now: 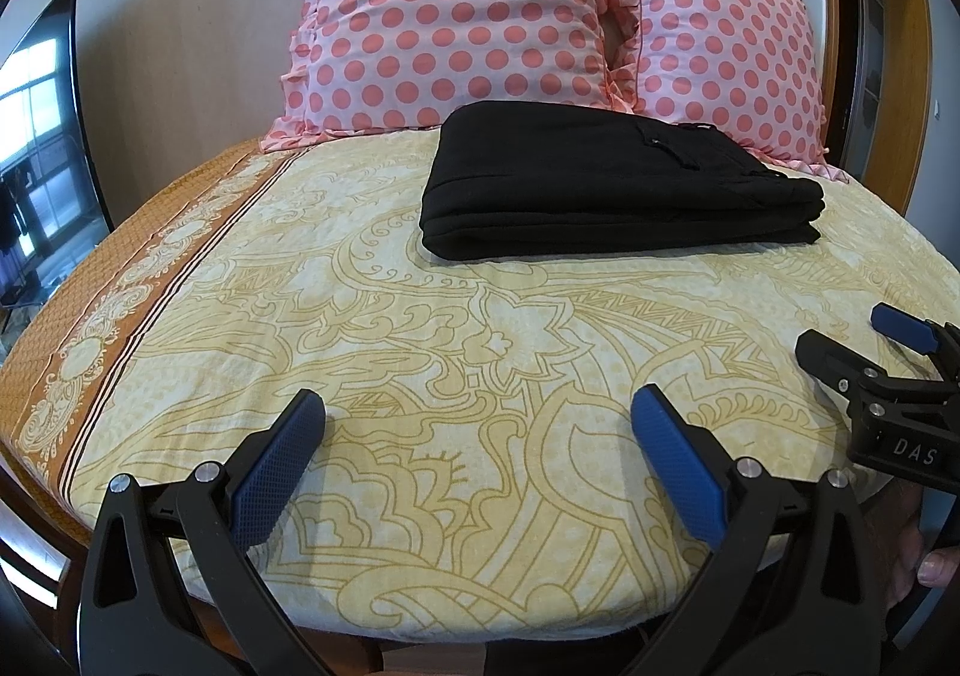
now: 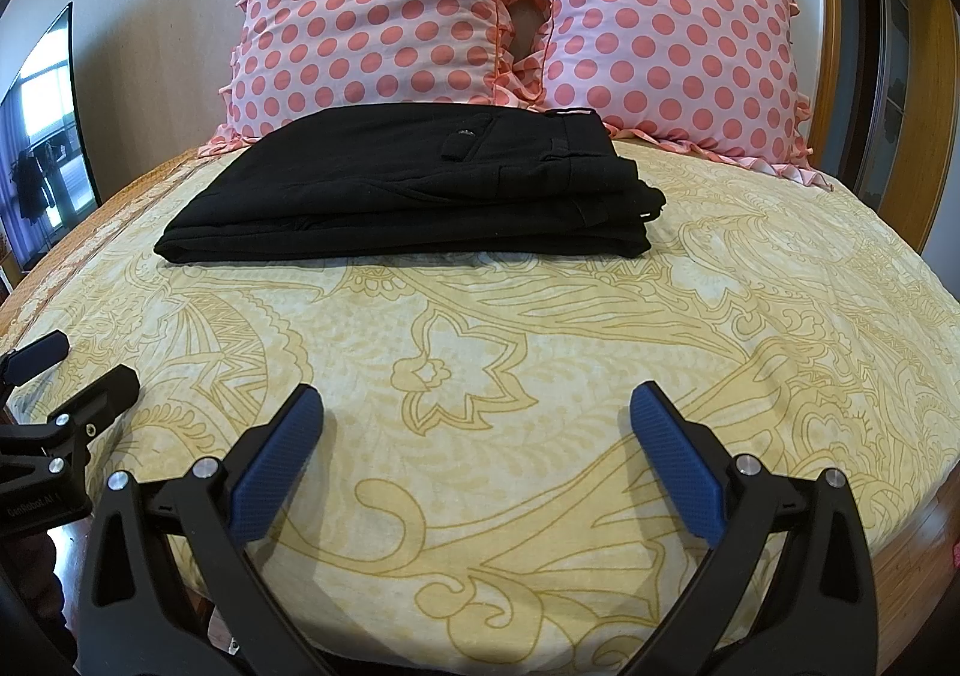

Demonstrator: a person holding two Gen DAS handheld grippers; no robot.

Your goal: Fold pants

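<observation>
Black pants [image 2: 408, 190] lie folded in a compact stack on the bedsheet [image 2: 540, 364], well ahead of both claws, before the pillows [image 2: 372, 9]. Left gripper [image 1: 477, 424] and right gripper [image 2: 477, 424] spread, empty. Folding appears complete.

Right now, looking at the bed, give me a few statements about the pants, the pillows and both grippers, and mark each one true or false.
1. The black pants lie folded in a stack on the bedsheet. True.
2. The left gripper is clamped on the pants. False: it is open, near the bed's front edge, apart from them.
3. Two pink polka-dot pillows stand behind the pants. True.
4. The right gripper holds a corner of the sheet. False: it is open with nothing between its fingers.
5. The pants are spread out flat at full length. False: they are folded into layers.
</observation>
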